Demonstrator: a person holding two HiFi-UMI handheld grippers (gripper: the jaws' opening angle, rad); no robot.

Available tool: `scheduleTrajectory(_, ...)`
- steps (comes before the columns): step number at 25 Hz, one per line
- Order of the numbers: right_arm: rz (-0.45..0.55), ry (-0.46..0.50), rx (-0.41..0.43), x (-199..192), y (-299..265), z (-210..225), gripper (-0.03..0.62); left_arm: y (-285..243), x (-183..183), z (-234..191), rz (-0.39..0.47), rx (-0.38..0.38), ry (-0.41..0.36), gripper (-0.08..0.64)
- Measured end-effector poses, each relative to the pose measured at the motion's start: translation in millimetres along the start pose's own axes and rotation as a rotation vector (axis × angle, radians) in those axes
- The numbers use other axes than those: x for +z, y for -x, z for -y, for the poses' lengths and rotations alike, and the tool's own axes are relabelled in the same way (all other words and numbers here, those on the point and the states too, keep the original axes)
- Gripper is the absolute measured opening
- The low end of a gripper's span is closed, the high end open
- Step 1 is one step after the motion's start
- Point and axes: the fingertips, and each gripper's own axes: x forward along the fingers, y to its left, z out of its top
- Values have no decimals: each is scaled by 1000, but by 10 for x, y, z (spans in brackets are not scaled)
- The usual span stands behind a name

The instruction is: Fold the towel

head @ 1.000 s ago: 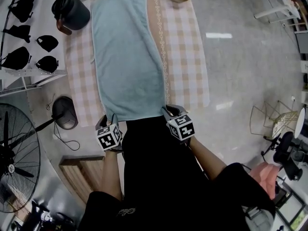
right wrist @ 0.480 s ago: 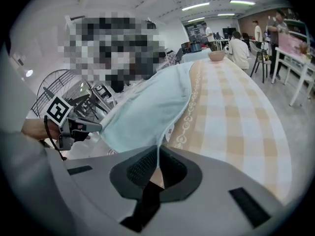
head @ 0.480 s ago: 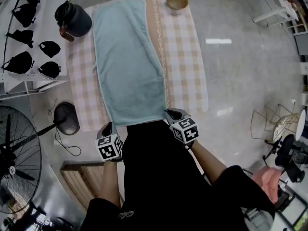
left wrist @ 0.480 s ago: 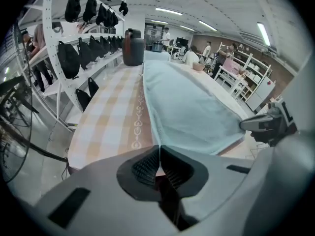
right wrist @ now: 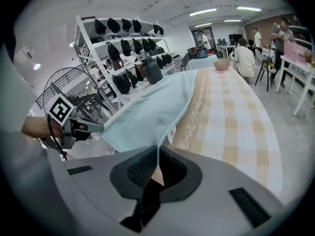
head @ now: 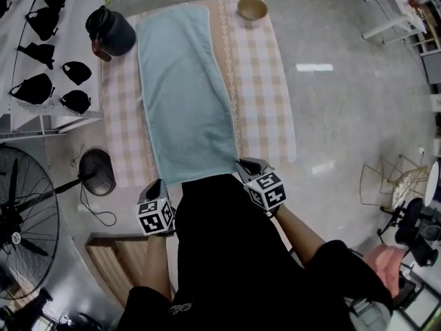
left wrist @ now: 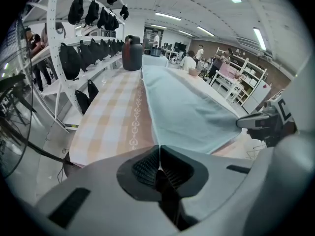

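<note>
A long pale blue-green towel (head: 182, 95) lies lengthwise on the checked table (head: 265, 95). My left gripper (head: 157, 183) is shut on its near left corner, and my right gripper (head: 240, 163) is shut on its near right corner. In the left gripper view the towel (left wrist: 187, 112) runs away from the closed left gripper (left wrist: 158, 154), its corner pinched between the pads. The right gripper view shows the same: the towel (right wrist: 152, 107) rises from the closed right gripper (right wrist: 158, 152). The near edge hangs stretched between the two grippers, lifted off the table.
A black jug (head: 110, 29) stands at the table's far left corner and a tan bowl (head: 252, 7) at the far end. A white rack with black bags (head: 41, 54) lines the left side. A fan (head: 21, 233) and a wooden stool (head: 117, 254) stand near left.
Both grippers have risen a little, each with its towel corner. The towel's near edge has come up off the table between them.
</note>
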Motion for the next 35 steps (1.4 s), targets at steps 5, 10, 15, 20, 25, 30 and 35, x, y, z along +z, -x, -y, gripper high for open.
scheduleTrajectory(5,-3,5,7,-81,81,-45,18,80,-147,62,-10,-15,6,15)
scheduleTrajectory(10,-16,6,22,-212,142,-104,17,147,-293,86,-20,-24,26,15)
scheduleTrajectory(15,11,9,24,-135,210,-143,17,204,-178,95,10,-35,34,14)
scheduleTrajectory(20,68,34,25,200,254,-140,17,279,145,79,67,-49,18,14)
scheduleTrajectory(25,115,26,34,528,303,-101,17,408,485,66,120,-86,45,14)
scheduleTrajectory(30,167,-15,46,838,359,-10,18,483,941,74,192,-139,67,14)
scheduleTrajectory(35,223,-30,41,1264,379,151,18,470,1463,26,264,-163,51,14)
